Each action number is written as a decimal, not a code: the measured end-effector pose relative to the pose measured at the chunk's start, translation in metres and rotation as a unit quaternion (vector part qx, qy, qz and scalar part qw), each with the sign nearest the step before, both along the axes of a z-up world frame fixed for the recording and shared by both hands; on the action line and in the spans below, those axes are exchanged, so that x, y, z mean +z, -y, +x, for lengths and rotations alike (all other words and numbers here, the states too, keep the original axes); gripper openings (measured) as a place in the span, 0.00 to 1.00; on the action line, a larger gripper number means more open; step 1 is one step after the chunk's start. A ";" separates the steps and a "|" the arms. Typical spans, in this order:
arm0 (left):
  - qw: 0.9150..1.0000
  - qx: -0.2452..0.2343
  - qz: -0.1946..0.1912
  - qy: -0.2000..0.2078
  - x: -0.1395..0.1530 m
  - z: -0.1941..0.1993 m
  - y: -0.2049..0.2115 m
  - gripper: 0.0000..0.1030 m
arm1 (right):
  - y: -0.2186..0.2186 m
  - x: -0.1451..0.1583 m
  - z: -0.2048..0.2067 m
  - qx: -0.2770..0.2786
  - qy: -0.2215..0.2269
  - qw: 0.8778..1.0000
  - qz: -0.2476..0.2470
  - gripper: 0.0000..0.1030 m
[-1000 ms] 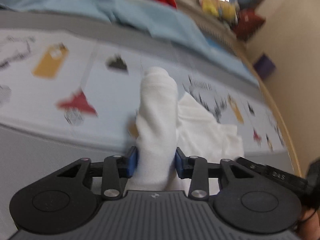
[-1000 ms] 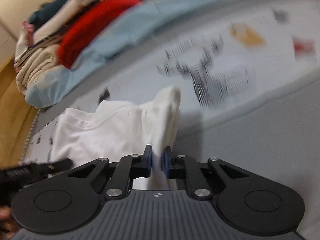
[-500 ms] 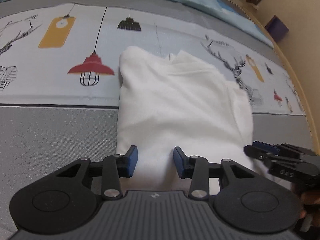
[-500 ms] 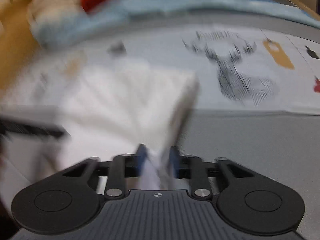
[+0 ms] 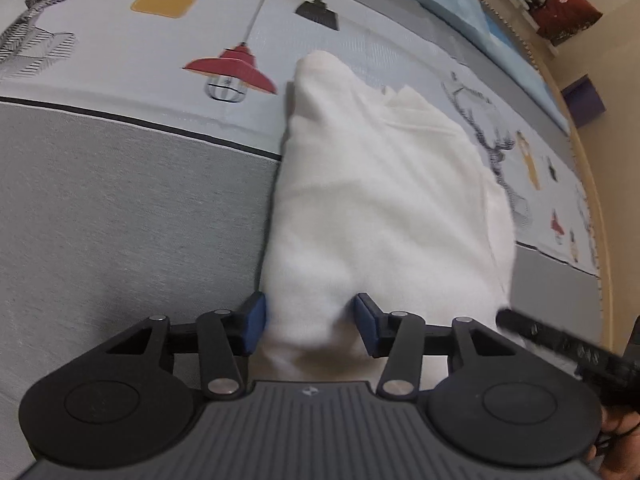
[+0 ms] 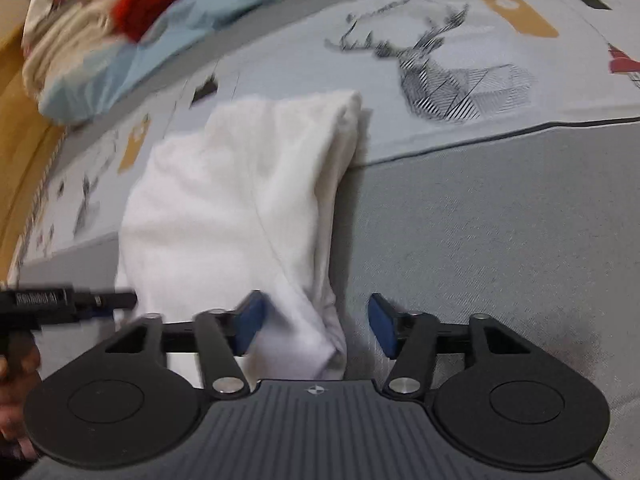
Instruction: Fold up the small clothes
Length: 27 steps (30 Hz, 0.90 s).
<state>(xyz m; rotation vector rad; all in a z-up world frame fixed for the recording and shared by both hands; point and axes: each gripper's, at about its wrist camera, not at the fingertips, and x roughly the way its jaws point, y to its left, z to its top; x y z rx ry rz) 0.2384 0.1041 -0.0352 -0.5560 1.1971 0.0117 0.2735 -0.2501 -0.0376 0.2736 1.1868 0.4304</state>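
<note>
White garment lies folded at centre frame on the printed bedspread. Left gripper has just been opening, its near edge loose between parted jaws; right gripper, lately closing, also gapes around a corner, seemingly releasing the finished fold.

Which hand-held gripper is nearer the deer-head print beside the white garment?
Right. The right hand-held gripper is at the garment corner by the deer-head print; the left hand-held gripper at the far corner. Cloth between both jaws: left's just opening, right's just closing.

Both wrist views close, angled steeply down; share white garment from opposite sides.
</note>
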 end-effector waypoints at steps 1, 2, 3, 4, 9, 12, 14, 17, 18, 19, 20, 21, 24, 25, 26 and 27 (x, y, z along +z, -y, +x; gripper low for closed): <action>1.000 -0.011 0.000 0.002 0.000 0.000 0.005 0.51 | 0.001 0.003 0.001 -0.011 0.007 1.000 0.003 0.29; 0.999 -0.030 0.009 0.005 0.001 0.001 0.013 0.50 | 0.005 0.006 0.001 -0.024 0.014 1.000 0.005 0.27; 0.998 -0.052 0.030 0.008 0.002 0.003 0.021 0.50 | 0.009 0.008 0.001 -0.036 0.020 0.999 0.001 0.27; 0.995 -0.078 0.066 0.012 0.002 0.002 0.030 0.51 | 0.010 0.009 0.002 -0.040 0.022 0.999 -0.003 0.27; 0.992 -0.084 0.098 -0.002 -0.001 0.000 0.034 0.61 | 0.003 0.010 -0.001 -0.005 0.030 0.999 -0.037 0.33; 0.992 -0.078 0.098 -0.019 -0.002 -0.002 0.030 0.66 | 0.001 0.008 -0.003 0.014 0.037 0.996 -0.080 0.40; 0.988 -0.089 0.118 -0.032 -0.002 -0.007 0.032 0.70 | 0.007 0.007 -0.005 0.006 0.029 0.996 -0.088 0.40; 0.973 -0.126 0.189 -0.028 0.006 -0.021 0.047 0.76 | 0.021 0.015 -0.016 -0.028 0.027 0.989 -0.144 0.40; 0.968 -0.132 0.214 -0.023 0.011 -0.026 0.051 0.76 | 0.024 0.018 -0.019 -0.037 0.032 0.986 -0.161 0.40; 0.962 -0.134 0.237 -0.014 0.019 -0.032 0.055 0.76 | 0.024 0.018 -0.019 -0.037 0.032 0.986 -0.161 0.40; 0.958 -0.130 0.254 0.000 0.030 -0.039 0.056 0.78 | 0.029 0.025 -0.024 -0.049 0.043 0.983 -0.174 0.40; 0.958 -0.119 0.261 0.016 0.041 -0.046 0.057 0.81 | 0.034 0.038 -0.032 -0.067 0.065 0.979 -0.180 0.40; 0.958 -0.082 0.263 0.085 0.082 -0.073 0.062 0.86 | 0.044 0.078 -0.059 -0.090 0.133 0.975 -0.154 0.42; 0.953 -0.074 0.269 0.114 0.097 -0.086 0.067 0.88 | 0.045 0.090 -0.070 -0.087 0.153 0.973 -0.146 0.43; 0.948 -0.069 0.277 0.139 0.109 -0.096 0.073 0.91 | 0.044 0.104 -0.084 -0.079 0.179 0.971 -0.139 0.49; 0.942 -0.066 0.285 0.165 0.120 -0.108 0.080 0.91 | 0.043 0.115 -0.096 -0.072 0.198 0.968 -0.134 0.55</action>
